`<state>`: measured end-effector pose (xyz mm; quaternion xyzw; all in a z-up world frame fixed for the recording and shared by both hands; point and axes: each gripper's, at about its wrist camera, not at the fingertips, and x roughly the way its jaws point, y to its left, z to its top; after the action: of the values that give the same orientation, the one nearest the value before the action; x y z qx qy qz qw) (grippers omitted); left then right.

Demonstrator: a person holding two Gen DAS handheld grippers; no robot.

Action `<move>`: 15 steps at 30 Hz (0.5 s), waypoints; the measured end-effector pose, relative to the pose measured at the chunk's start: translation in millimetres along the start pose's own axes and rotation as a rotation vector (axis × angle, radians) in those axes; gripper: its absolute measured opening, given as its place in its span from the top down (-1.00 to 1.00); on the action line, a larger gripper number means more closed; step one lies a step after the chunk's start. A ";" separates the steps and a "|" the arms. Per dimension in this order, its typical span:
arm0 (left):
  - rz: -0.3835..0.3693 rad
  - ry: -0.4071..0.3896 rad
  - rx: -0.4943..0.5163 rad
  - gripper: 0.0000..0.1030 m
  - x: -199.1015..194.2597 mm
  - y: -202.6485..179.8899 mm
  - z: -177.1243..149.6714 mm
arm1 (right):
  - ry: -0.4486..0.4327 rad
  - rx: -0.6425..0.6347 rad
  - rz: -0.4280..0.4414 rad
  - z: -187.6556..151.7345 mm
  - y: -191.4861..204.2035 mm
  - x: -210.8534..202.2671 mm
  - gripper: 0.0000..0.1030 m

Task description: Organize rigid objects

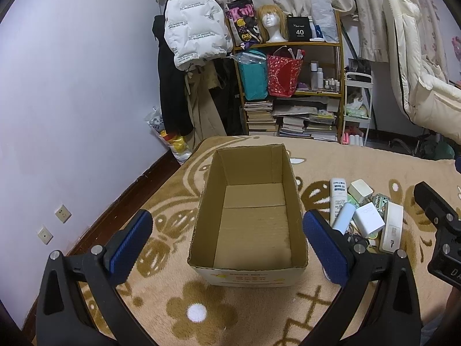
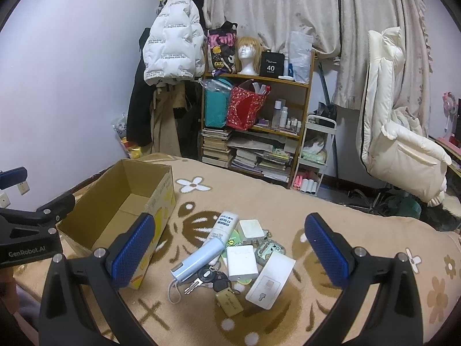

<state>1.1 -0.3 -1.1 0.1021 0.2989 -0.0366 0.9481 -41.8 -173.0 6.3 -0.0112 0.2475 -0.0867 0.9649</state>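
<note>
An empty cardboard box (image 1: 250, 216) stands open on the patterned blanket, and my left gripper (image 1: 227, 242) hangs open right in front of it, holding nothing. To the box's right lies a pile of small items: a white tube (image 2: 223, 226), a pale blue cylinder (image 2: 198, 256), a white power bank (image 2: 241, 262), a white flat device (image 2: 270, 279), keys with a tan tag (image 2: 214, 284) and a white charger cube (image 2: 252, 230). My right gripper (image 2: 229, 248) is open above the pile, its fingers apart on either side. The box (image 2: 121, 210) appears at left in the right wrist view.
The blanket (image 2: 360, 230) covers a bed or table. Beyond it stand a shelf (image 2: 256, 124) with books, bags and a wig head, hanging coats (image 2: 170, 52), a white cart (image 2: 317, 150) and a cream chair (image 2: 397, 132). The wall is at left.
</note>
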 end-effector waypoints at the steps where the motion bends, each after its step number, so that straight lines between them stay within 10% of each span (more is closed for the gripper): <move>1: -0.002 -0.002 0.003 -1.00 -1.2 3.5 1.6 | 0.000 0.000 0.000 0.1 -0.9 -0.9 -1.00; 15: 0.000 -0.005 0.005 -1.00 -2.9 3.1 2.9 | -0.005 0.001 -0.009 -1.0 -0.8 0.1 -1.00</move>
<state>0.7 2.1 3.5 0.1043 0.2963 -0.0375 0.9487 -42.3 -173.8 5.4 -0.0122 0.2451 -0.0909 0.9652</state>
